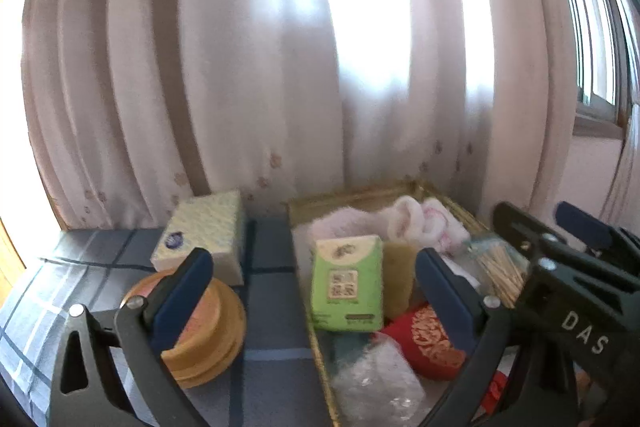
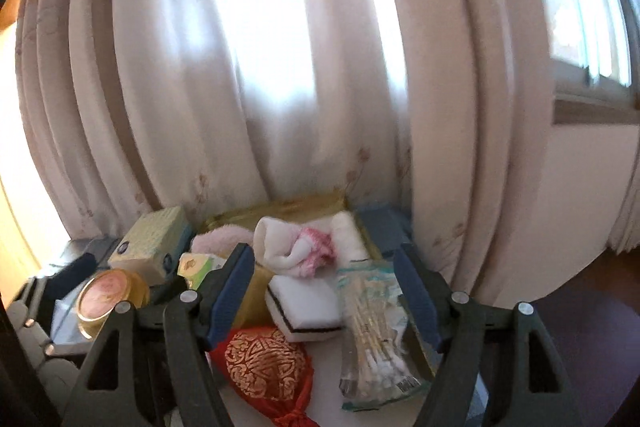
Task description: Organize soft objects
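Note:
A gold-rimmed tray [image 1: 316, 331] [image 2: 280, 207] holds soft things: a pink and white towel [image 1: 424, 223] [image 2: 304, 247], a green tissue pack [image 1: 347, 283] [image 2: 196, 265], a yellow sponge [image 1: 398, 279], a white sponge block [image 2: 304, 307], a red embroidered pouch [image 1: 432, 339] [image 2: 264, 363], a cotton swab pack [image 1: 500, 267] [image 2: 376, 327] and a clear plastic bag [image 1: 376, 383]. My left gripper [image 1: 314, 291] is open and empty, just before the green pack. My right gripper [image 2: 324, 291] is open and empty above the tray; it also shows in the left wrist view [image 1: 560, 239].
A patterned tissue box [image 1: 204, 231] [image 2: 152, 243] and a round gold tin [image 1: 208, 327] [image 2: 108, 295] sit left of the tray on a blue plaid cloth [image 1: 268, 307]. Pale curtains [image 1: 240, 67] hang close behind. A window [image 2: 592, 7] is at the right.

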{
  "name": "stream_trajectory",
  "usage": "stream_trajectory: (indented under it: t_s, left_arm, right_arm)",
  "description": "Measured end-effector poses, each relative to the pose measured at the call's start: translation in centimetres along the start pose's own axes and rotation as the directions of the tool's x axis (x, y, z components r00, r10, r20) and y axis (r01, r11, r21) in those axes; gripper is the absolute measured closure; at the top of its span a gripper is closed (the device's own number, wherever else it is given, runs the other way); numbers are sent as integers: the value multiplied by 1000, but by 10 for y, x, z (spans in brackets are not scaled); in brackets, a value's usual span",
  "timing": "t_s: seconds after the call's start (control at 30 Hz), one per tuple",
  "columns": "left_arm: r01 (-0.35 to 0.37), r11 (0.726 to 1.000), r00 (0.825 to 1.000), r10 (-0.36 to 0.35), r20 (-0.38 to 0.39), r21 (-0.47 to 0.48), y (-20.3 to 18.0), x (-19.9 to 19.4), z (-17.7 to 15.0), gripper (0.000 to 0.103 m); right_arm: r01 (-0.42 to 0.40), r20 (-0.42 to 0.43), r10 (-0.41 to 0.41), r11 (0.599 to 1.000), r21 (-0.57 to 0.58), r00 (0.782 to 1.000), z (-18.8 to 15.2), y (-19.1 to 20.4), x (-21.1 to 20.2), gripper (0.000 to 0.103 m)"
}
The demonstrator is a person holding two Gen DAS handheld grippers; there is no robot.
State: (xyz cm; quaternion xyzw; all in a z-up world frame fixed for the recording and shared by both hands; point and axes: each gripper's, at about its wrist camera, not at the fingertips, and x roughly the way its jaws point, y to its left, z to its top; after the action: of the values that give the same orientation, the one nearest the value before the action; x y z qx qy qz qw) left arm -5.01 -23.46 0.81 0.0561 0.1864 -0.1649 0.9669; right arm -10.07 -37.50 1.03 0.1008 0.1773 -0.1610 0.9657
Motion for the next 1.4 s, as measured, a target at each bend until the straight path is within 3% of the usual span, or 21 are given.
stream_trajectory:
  t_s: [0.1,0.23,0.43,0.67,0.87,1.0,1.2,1.4]
  left_arm:
    - [-12,1000,999,12,51,-5,7,-5,-4,0]
    - [-44,999,992,44,121,-6,15,-13,-9,0]
    - [-75,997,983,73,166,6,18,-14,-17,0]
    - [-83,997,973,83,214,-6,23,-18,-17,0]
    - [-77,997,974,73,213,12,21,-19,-17,0]
    - [-63,998,977,61,205,4,22,-21,-17,0]
    - [-59,998,982,57,182,2,22,-20,-17,0]
    - [-59,998,983,60,171,-13,24,-20,-19,0]
  right_arm:
    - [90,104,-92,996,19,990,-7,-1,-16,22]
    - [155,248,-156,988,24,956,-18,0,-34,20]
    - [185,330,-166,982,-26,929,-27,14,-46,19]
    - [184,410,-170,983,6,896,-29,16,-56,18]
    - [179,416,-152,984,-26,896,-31,22,-56,18]
    - [177,385,-163,984,-1,908,-32,18,-54,17]
    - [176,408,-174,984,31,897,-35,13,-61,16]
    - [162,389,-155,987,16,908,-33,14,-57,15]
